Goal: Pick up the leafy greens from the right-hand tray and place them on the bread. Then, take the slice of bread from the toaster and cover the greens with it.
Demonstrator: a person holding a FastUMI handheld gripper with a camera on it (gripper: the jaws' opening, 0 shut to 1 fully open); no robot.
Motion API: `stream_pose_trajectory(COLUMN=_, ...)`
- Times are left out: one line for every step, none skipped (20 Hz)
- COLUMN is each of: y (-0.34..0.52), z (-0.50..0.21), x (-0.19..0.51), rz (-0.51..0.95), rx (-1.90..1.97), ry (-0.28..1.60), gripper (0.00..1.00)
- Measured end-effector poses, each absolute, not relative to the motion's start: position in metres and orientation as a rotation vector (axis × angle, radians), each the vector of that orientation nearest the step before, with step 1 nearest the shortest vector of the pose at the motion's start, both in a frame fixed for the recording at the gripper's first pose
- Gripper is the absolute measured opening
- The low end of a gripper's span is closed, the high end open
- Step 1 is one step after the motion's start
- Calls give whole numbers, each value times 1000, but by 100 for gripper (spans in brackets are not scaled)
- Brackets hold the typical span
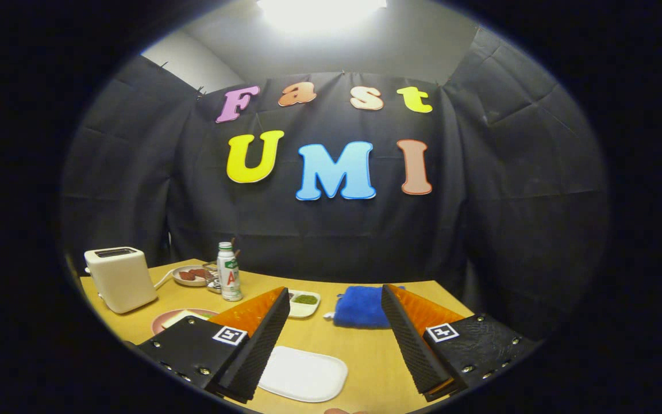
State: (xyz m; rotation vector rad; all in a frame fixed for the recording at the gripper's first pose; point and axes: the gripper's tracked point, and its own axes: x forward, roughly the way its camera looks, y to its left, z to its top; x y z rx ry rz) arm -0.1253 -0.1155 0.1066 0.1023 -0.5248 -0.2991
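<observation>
My gripper [334, 294] is held above the wooden table [365, 351], open, with nothing between its fingers. Just beyond the left fingertip sits a small white tray [303, 303] holding the leafy greens [306, 299]. Left of the left finger, a pink plate [161, 323] carries a pale slice of bread [181, 317], partly hidden by that finger. The cream toaster [119, 279] stands at the far left of the table. Its top slot looks dark, and I cannot make out a slice in it.
A blue cloth [361, 306] lies just ahead of the right finger. An empty white tray [303, 374] lies on the table below, between the fingers. A bottle [228, 279] and a plate of reddish food [190, 275] stand behind the toaster's right side.
</observation>
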Motion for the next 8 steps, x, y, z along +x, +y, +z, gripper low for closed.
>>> stream_pose_trajectory(y=-132, z=102, x=-136, rz=-317, rx=112, ry=-529, gripper=98)
stream_pose_trajectory(y=-151, z=96, x=-146, rz=-334, rx=126, ry=-533, gripper=98)
stream_pose_trajectory(y=-171, z=90, x=-155, rz=-353, rx=145, ry=-534, gripper=98)
stream_pose_trajectory(y=-192, z=83, x=-166, rz=-373, rx=167, ry=-531, gripper=98)
stream_pose_trajectory(y=-209, z=77, x=-175, rz=-391, rx=192, ry=-536, gripper=97)
stream_pose_trajectory(y=-227, z=72, x=-184, rz=-404, rx=218, ry=-544, gripper=97)
stream_pose_trajectory(y=-242, z=66, x=-192, rz=-412, rx=241, ry=-552, gripper=97)
stream_pose_trajectory(y=-257, z=60, x=-198, rz=-418, rx=260, ry=-561, gripper=98)
